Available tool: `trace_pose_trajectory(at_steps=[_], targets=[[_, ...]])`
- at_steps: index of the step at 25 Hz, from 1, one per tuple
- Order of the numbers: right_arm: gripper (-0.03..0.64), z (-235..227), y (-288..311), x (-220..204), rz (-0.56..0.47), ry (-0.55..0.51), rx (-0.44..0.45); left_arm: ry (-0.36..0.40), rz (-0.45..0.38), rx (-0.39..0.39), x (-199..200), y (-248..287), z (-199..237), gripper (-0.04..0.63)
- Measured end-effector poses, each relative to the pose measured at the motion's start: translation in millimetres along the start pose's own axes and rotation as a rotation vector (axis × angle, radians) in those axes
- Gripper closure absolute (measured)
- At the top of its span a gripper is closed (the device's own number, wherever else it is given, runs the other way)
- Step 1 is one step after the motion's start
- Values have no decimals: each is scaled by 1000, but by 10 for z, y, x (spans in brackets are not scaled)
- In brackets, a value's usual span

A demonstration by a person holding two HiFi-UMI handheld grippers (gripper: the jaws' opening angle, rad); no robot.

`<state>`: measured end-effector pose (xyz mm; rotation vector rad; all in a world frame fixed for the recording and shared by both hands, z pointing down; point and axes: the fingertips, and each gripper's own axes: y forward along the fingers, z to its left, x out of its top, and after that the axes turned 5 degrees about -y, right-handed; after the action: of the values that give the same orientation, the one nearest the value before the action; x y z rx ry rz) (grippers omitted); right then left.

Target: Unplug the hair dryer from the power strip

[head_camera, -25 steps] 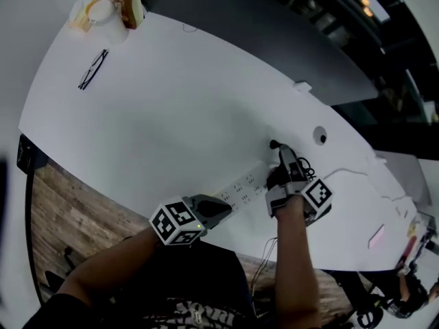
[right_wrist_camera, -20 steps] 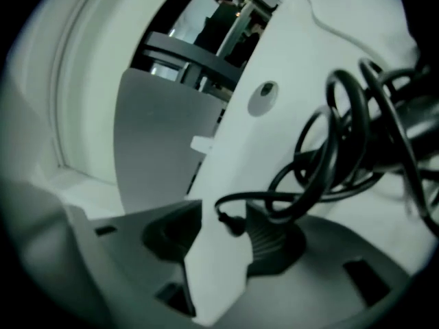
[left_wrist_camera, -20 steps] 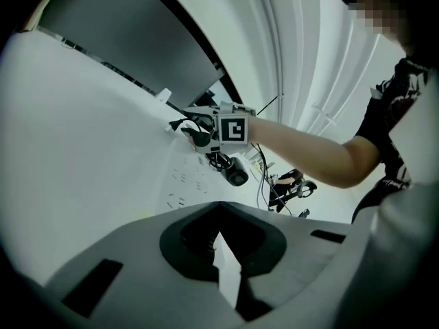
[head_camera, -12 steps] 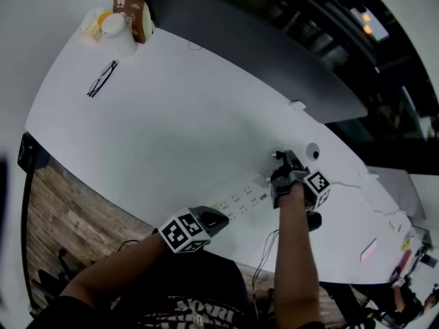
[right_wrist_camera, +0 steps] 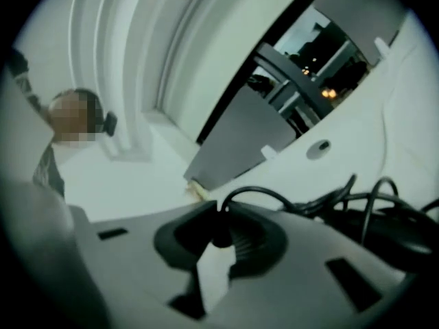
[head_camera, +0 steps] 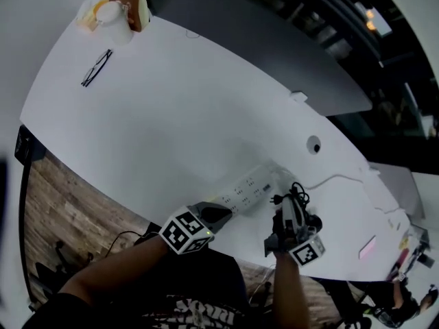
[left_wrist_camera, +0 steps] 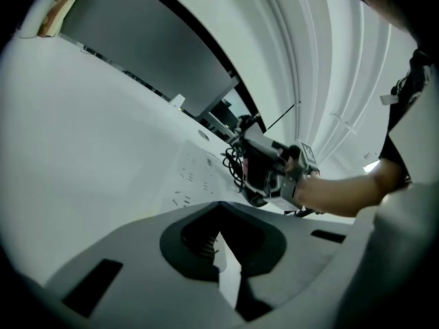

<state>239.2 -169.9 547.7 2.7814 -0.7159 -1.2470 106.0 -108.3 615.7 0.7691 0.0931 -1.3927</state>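
The white power strip (head_camera: 248,188) lies on the white table (head_camera: 171,115). My left gripper (head_camera: 217,212) is shut on the strip's near end, and the strip's sockets (left_wrist_camera: 186,177) run away from its jaws. My right gripper (head_camera: 287,211) is off the strip, lifted to its right. Its jaws are closing, with the black hair dryer plug (right_wrist_camera: 221,233) pinched between them. The black cord (right_wrist_camera: 322,201) loops off to the right toward a dark bulk (right_wrist_camera: 405,232). From the left gripper view the right gripper (left_wrist_camera: 250,157) hangs beyond the strip with the cord bunched at it.
A cable hole (head_camera: 313,144) and a thin white cable (head_camera: 336,178) lie past the strip. Glasses (head_camera: 94,68), a cup and a brown carton (head_camera: 125,4) sit far left. A pink item (head_camera: 368,249) lies at the right. The table's near edge runs beside my hands.
My right gripper has drawn back from the strip's far end toward me and lifted, rolling, with the black plug and cord in it. The left gripper has stayed on the strip.
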Motion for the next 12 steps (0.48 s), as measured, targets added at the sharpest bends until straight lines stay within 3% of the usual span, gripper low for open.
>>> trace_pose_trajectory(at_steps=[5,12], targets=[[549,18,69,-307,6,-61,43,20,-21,23,33,47,10,568],[549,332,120,-478,27,-131,151,-125,-166,-9,81,-210,3,568]])
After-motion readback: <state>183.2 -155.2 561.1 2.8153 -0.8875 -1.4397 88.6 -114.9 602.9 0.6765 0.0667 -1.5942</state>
